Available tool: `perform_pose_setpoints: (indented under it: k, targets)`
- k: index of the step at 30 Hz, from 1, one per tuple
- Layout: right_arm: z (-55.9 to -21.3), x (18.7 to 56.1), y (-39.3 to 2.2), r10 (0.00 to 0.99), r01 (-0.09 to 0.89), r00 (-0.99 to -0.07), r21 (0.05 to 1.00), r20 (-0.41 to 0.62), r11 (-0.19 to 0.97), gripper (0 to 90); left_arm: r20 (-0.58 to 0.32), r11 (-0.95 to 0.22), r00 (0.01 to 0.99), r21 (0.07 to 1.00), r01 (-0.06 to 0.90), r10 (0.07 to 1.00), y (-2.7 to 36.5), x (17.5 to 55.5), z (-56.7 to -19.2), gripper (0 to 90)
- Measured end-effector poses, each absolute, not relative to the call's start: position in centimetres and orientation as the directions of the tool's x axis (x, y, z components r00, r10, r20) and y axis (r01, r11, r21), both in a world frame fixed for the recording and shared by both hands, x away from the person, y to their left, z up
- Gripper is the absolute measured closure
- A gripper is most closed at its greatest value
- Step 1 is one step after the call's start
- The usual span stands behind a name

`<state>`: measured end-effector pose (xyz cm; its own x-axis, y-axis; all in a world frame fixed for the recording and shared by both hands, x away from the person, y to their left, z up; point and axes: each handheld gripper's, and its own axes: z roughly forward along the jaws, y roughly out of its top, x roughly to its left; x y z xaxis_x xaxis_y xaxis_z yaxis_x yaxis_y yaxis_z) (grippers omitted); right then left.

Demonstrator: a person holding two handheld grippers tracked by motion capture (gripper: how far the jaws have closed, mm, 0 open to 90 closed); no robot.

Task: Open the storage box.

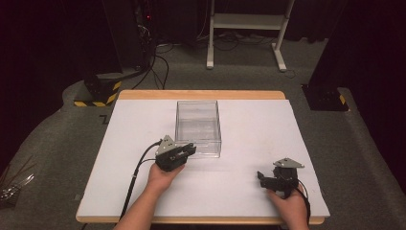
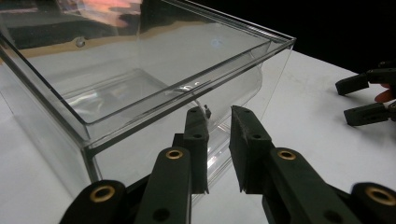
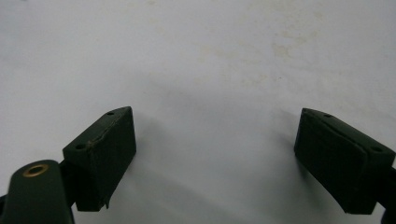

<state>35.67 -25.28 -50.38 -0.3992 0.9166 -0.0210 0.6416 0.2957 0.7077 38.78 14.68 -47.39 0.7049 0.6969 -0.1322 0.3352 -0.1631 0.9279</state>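
The right gripper [image 1: 264, 178], lower right of the high view, rests wide open on the white table [image 1: 249, 191]. At centre, the left gripper [image 2: 218, 122] has narrowed its jaws around the near wall of the clear plastic box [image 1: 198, 125]; whether they pinch it I cannot tell. The box looks light, stiff and slick, best gripped on that thin rim.

Clear glossy plastic box [image 1: 198, 127] with smooth reflective walls, matt white table sheet [image 1: 249, 182] faintly stained, pale wood table edge [image 1: 201, 94], matt black plastic left gripper [image 2: 218, 140]
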Motion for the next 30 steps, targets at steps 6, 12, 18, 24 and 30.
perform_pose_setpoints:
  k: [6,12,18,24,30]
  targets:
    - [-50.4,35.7,-25.3,0.917,0.642,-0.399,0.708,-0.021,0.296,12.9,-0.140,-0.157,0.712,0.929,0.334,0.688,14.8,38.6,-47.5,77.6]
    - [-50.4,35.7,-25.3,0.917,0.641,-0.399,0.708,-0.021,0.296,12.8,-0.142,-0.155,0.716,0.931,0.332,0.684,14.9,38.3,-47.5,77.9]
    - [-50.4,35.6,-25.3,0.917,0.642,-0.398,0.708,-0.021,0.295,12.9,-0.153,-0.145,0.717,0.931,0.336,0.680,14.9,37.9,-47.6,78.1]
    - [-50.4,35.6,-25.3,0.917,0.642,-0.398,0.708,-0.021,0.294,12.9,-0.167,-0.131,0.723,0.933,0.336,0.670,15.0,37.5,-47.7,78.4]
    - [-50.4,35.7,-25.3,0.917,0.641,-0.399,0.708,-0.022,0.296,12.9,-0.169,-0.132,0.730,0.933,0.336,0.663,15.1,37.2,-47.8,78.7]
